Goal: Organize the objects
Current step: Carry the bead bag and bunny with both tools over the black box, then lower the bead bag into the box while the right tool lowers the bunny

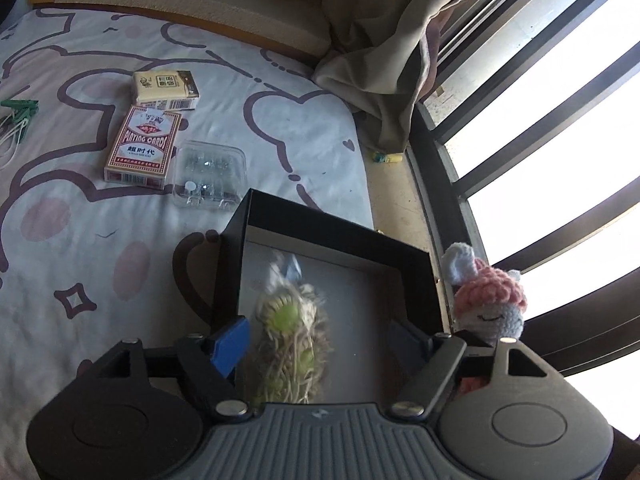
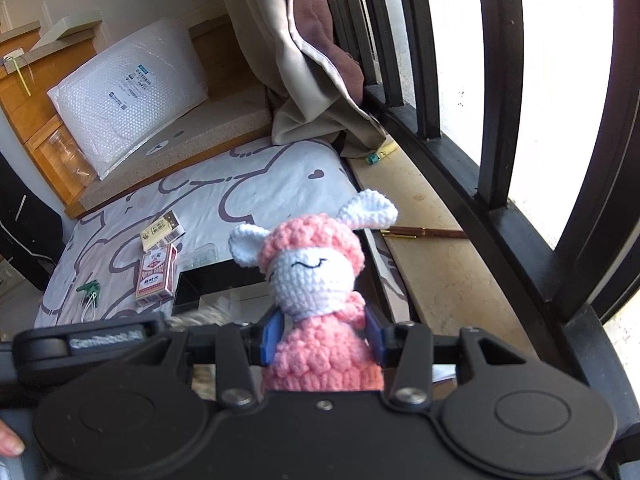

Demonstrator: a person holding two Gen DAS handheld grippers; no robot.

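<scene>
So the whole thing sits on a bed with a cartoon-bear sheet (image 1: 80, 240), and the black box (image 1: 340, 236) near its window-side edge is the landmark here. Beyond the box, up by the headboard, there's a big bubble-wrap parcel (image 2: 128, 92) leaning upright, and a beige curtain (image 1: 380, 40) bunched up to the window side of it. The window bars (image 2: 492, 120) and a stone sill run along the box's far side, with a brown pen (image 2: 424, 233) lying on the sill. Just past the box on the sheet: a clear plastic case (image 1: 208, 176) almost touching its corner, then a red playing cards pack (image 1: 140, 148), then a yellow tissue packet (image 1: 166, 88). Green clips (image 1: 18, 114) are well off to the side. Left gripper (image 1: 320, 340) hangs over the open box, jaws wide apart, with a blurry straw-coloured bundle (image 1: 288, 340) between them, not squeezed. Right gripper (image 2: 322, 336) is clamped on a pink crochet sheep (image 2: 312, 272), held upright just beside the box's window-side wall.
</scene>
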